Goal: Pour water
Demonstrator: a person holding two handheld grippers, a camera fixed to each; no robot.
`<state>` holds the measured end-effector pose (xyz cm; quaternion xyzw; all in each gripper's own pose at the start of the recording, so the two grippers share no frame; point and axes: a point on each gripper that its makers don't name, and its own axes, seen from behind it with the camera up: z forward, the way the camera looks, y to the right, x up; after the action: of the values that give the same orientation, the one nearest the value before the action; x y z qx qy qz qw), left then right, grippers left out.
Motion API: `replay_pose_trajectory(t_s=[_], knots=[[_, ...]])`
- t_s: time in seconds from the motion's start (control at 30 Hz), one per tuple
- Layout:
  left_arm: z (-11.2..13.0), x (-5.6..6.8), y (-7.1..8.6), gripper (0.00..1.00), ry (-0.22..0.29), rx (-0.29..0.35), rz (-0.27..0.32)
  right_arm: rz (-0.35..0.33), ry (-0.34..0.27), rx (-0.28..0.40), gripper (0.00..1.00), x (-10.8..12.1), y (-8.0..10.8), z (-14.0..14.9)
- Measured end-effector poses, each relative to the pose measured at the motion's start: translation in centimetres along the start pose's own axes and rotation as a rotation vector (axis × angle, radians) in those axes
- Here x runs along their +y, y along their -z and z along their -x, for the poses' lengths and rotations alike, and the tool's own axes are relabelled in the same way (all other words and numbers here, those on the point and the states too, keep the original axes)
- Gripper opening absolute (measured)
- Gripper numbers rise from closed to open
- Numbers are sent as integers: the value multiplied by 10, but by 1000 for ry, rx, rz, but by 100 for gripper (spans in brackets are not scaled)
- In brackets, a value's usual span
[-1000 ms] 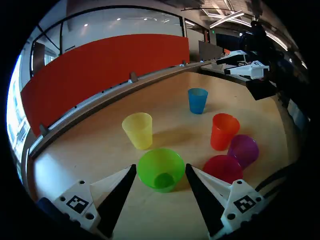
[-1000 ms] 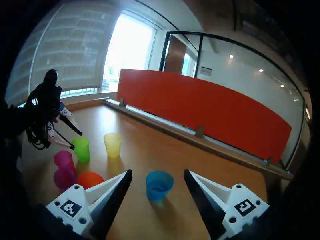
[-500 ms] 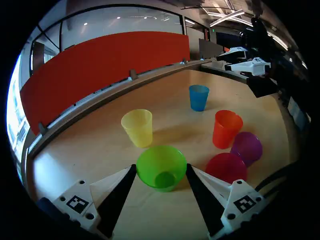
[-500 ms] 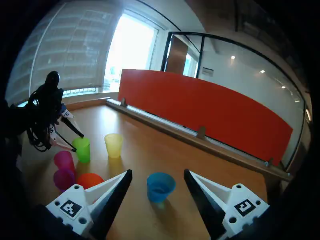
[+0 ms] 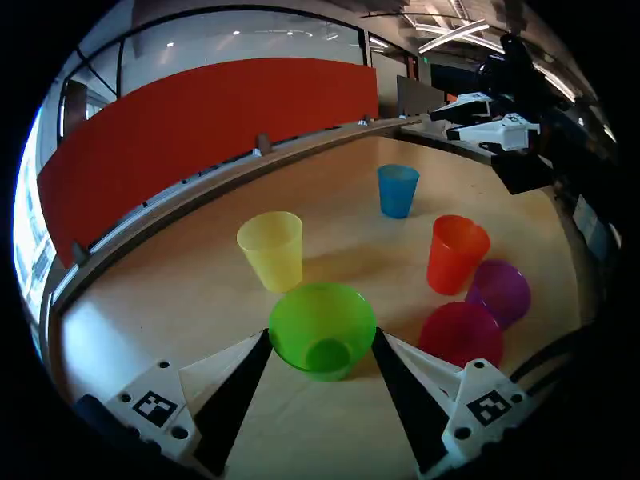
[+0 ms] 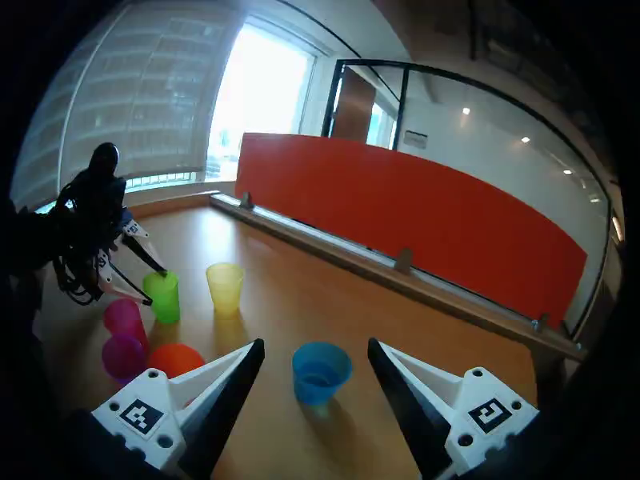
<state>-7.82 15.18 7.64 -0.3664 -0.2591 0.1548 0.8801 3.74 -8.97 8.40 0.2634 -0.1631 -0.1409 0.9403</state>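
Note:
A green cup [image 5: 322, 330] stands upright on the wooden table [image 5: 200, 304], right between the fingertips of my left gripper [image 5: 320, 336]. The gripper is open, its tips beside the cup's rim on either side. In the right gripper view a blue cup [image 6: 321, 372] stands just ahead of my right gripper [image 6: 314, 344], which is open with the cup centred in the gap. That view also has the left gripper [image 6: 148, 272] at the green cup [image 6: 163, 296], far left. The right gripper [image 5: 488, 132] hangs above the table's far side, beyond the blue cup [image 5: 398, 190].
Yellow [image 5: 272, 250], orange [image 5: 456, 254], purple [image 5: 502, 292] and magenta [image 5: 462, 336] cups stand close around the green one. A red partition [image 5: 208, 128] with a rail runs along the table's far edge. A person's dark sleeve [image 6: 48, 240] holds the left gripper.
My left gripper has crept forward, so the green cup now sits slightly deeper between its tips. The right gripper has barely shifted.

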Motion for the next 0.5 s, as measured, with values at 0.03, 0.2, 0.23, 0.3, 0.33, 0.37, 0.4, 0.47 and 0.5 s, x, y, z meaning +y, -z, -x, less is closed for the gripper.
replay_pose_trajectory(t_s=[0.03, 0.2, 0.23, 0.3, 0.33, 0.37, 0.4, 0.47, 0.5], knots=[[1, 0, -2, 91, -5, -1, -2, 0, -1, -1, 100, 0, 0, 0], [2, -1, -6, 91, -15, 0, -7, -4, 2, -8, 100, -1, -1, 4], [2, -1, -7, 91, -11, 0, -4, -4, 4, -10, 100, -1, -1, 4], [1, -1, -9, 91, -3, 3, 1, -4, 8, -14, 100, -2, -2, 6], [1, -1, -9, 91, -1, 4, 2, -4, 9, -15, 100, -2, -2, 6], [0, -1, -10, 91, 1, 5, 3, -4, 10, -15, 100, -2, -2, 6], [0, -2, -11, 91, 2, 6, 3, -5, 11, -16, 100, -3, -3, 6], [-1, -2, -11, 91, 1, 10, 1, -6, 12, -16, 100, -3, -3, 6], [-1, -3, -11, 91, 1, 11, 0, -5, 12, -16, 100, -3, -3, 6]])
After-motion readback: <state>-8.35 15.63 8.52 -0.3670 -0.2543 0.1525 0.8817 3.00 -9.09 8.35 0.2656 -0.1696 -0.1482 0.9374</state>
